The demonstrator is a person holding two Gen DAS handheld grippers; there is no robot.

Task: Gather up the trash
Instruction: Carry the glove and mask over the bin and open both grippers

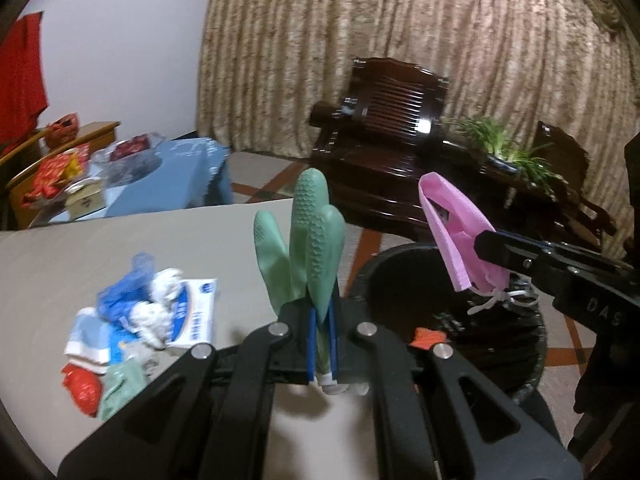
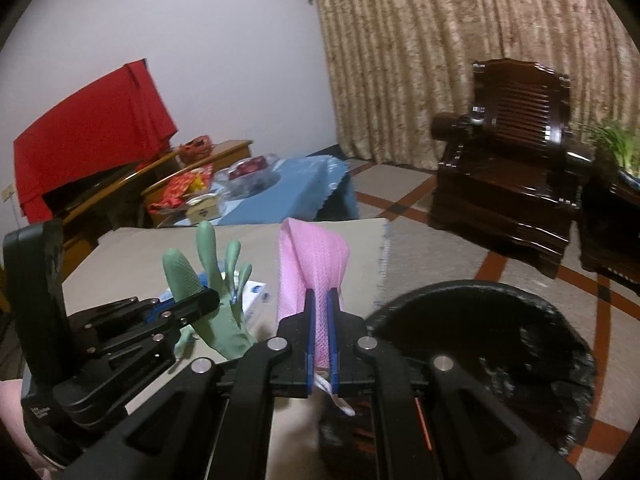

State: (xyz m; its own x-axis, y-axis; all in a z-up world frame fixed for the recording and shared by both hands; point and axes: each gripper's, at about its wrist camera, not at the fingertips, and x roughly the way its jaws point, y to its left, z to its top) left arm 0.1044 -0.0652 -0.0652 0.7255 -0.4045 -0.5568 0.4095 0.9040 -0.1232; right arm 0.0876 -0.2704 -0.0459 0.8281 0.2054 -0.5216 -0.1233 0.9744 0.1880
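We hold two pieces of trash above the right edge of the desk (image 1: pixel 120 248), and the black bin (image 1: pixel 452 320) stands on the floor just beyond that edge. The left gripper (image 1: pixel 322 344) is clenched on a green rubber glove (image 1: pixel 312 248). Its fingers stand upright, so the long axis goes up from the jaws, and the bin lies to the right and lower. The right gripper (image 2: pixel 321 340) is clenched on a pink face mask (image 2: pixel 310 268), folded and also pointing up, its white ear loop (image 1: pixel 504 300) hanging already over the bin mouth in the left wrist view. So we judge the right hand is nearer to the bin; the left must travel more to the right.

The glove is thick and matte with a honeycomb grip pattern. The mask is thin woven fabric, light and floppy. The bin is lined with a crinkled, glossy black bag. More trash remains near the front left corner of the desk: blue plastic (image 1: pixel 120 296), crumpled white paper (image 1: pixel 156 312), a red wrapper (image 1: pixel 82 388).
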